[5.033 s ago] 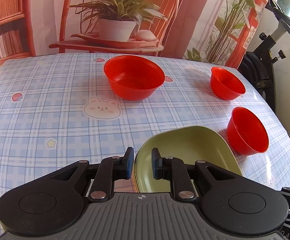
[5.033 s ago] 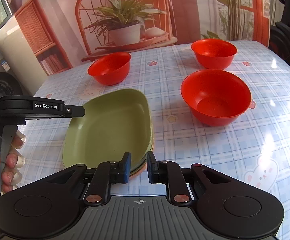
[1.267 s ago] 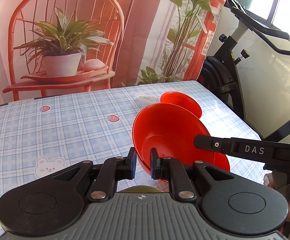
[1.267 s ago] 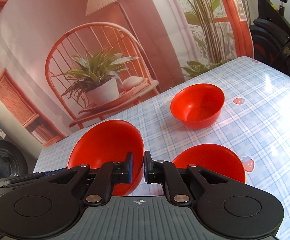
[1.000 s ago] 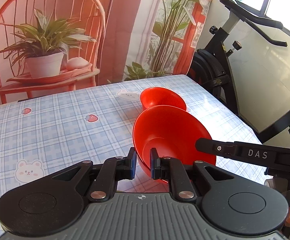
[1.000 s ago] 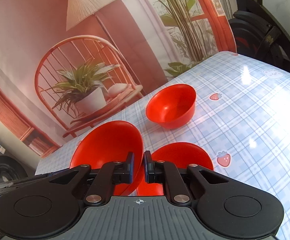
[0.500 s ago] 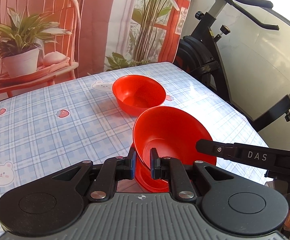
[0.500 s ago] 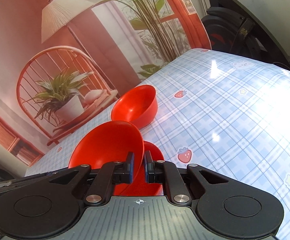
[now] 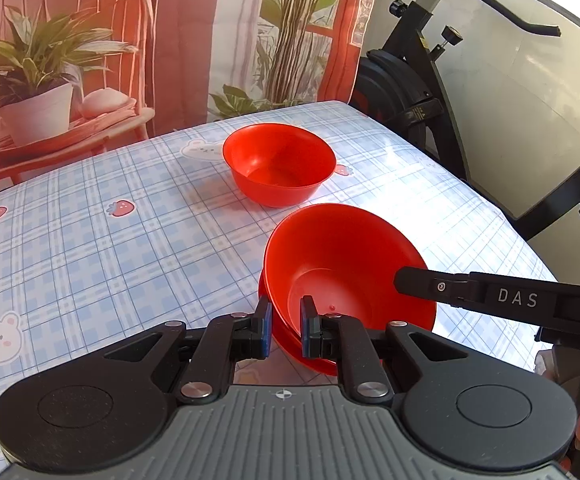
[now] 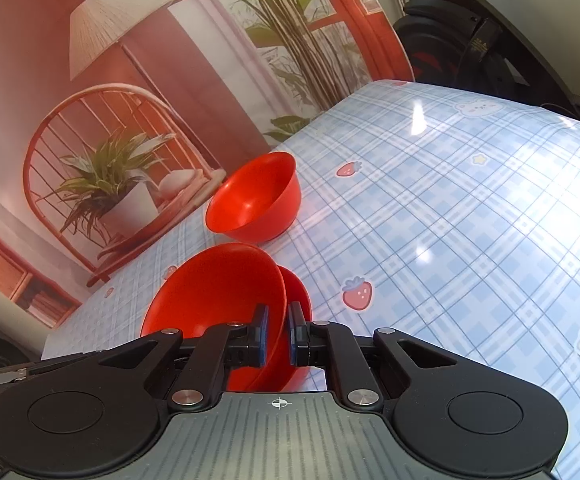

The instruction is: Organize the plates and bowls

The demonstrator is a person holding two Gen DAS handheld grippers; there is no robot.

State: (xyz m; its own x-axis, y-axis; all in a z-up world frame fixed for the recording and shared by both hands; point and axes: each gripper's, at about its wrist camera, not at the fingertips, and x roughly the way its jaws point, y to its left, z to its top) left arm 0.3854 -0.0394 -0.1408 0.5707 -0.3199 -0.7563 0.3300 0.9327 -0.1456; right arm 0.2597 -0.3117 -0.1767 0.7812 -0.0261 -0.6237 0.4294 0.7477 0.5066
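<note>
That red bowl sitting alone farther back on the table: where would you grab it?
Probably by its thin rim. The far bowl stands upright and open on the tablecloth, apart from the held bowl. A gripper could come from above at the near edge, one finger inside the wall and one outside.

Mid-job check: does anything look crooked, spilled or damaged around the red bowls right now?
Only the large red bowl looks odd: it sits tilted, not level, in the smaller red bowl under it, with the left hand-held gripper and the right hand-held gripper each clamped on its rim. The far red bowl stands upright. No spill or damage shows.
</note>
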